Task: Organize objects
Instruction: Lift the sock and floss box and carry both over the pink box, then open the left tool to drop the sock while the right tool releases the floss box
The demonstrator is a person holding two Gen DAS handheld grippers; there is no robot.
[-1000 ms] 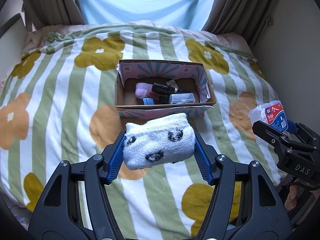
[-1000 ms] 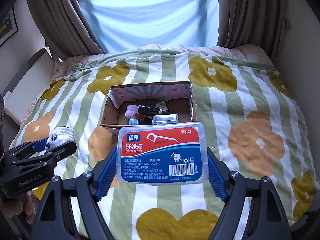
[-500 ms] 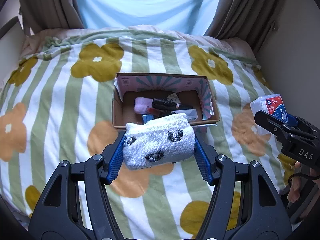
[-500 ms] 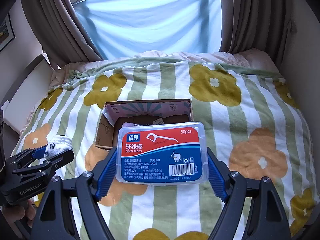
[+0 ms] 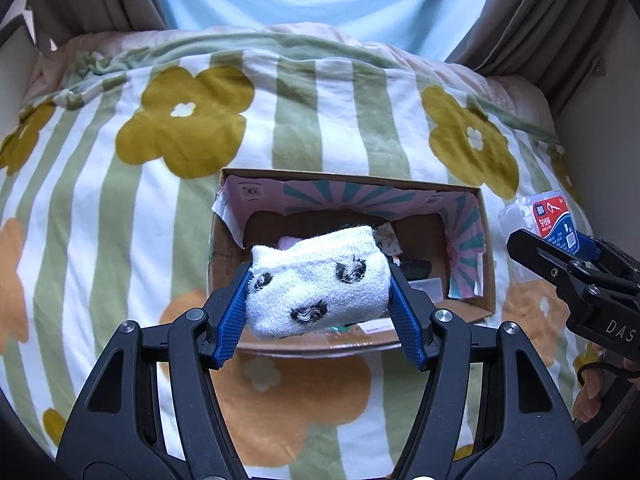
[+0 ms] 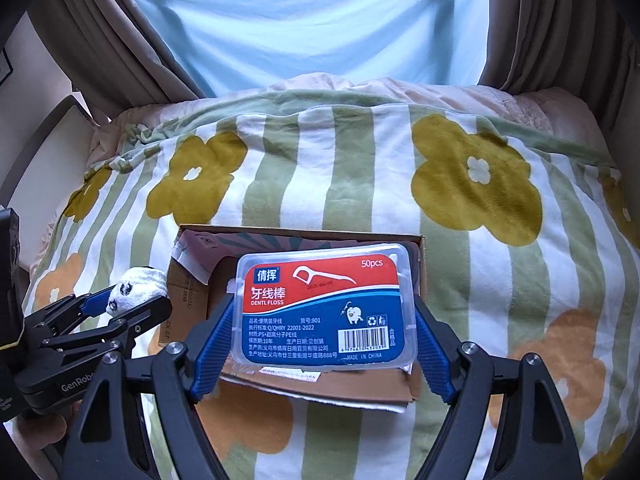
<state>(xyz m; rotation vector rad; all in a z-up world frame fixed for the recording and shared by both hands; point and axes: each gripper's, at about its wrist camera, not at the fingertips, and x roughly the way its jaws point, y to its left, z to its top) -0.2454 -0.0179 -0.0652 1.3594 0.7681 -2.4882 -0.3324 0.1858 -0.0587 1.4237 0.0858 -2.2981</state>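
Note:
My left gripper (image 5: pixel 320 292) is shut on a rolled white sock with black spots (image 5: pixel 318 282), held over the near part of an open cardboard box (image 5: pixel 486 264) that lies on the bed. Most of the box's contents are hidden behind the sock; a dark item and a pale item show at its right. My right gripper (image 6: pixel 325 328) is shut on a clear plastic dental floss box with a red and blue label (image 6: pixel 324 306), also above the cardboard box (image 6: pixel 188 288). Each gripper appears at the edge of the other's view: the floss box (image 5: pixel 554 222), the sock (image 6: pixel 136 286).
The bed wears a green-and-white striped blanket with yellow and orange flowers (image 5: pixel 184 120). Brown curtains (image 6: pixel 132 52) and a pale blue sheer hang behind it. A wall (image 5: pixel 600 152) runs close along the right side. A person's hand (image 5: pixel 592 392) shows behind the right gripper.
Both grippers moved forward and down toward the cardboard box, which now lies right under the sock and the floss box. Both grips are unchanged.

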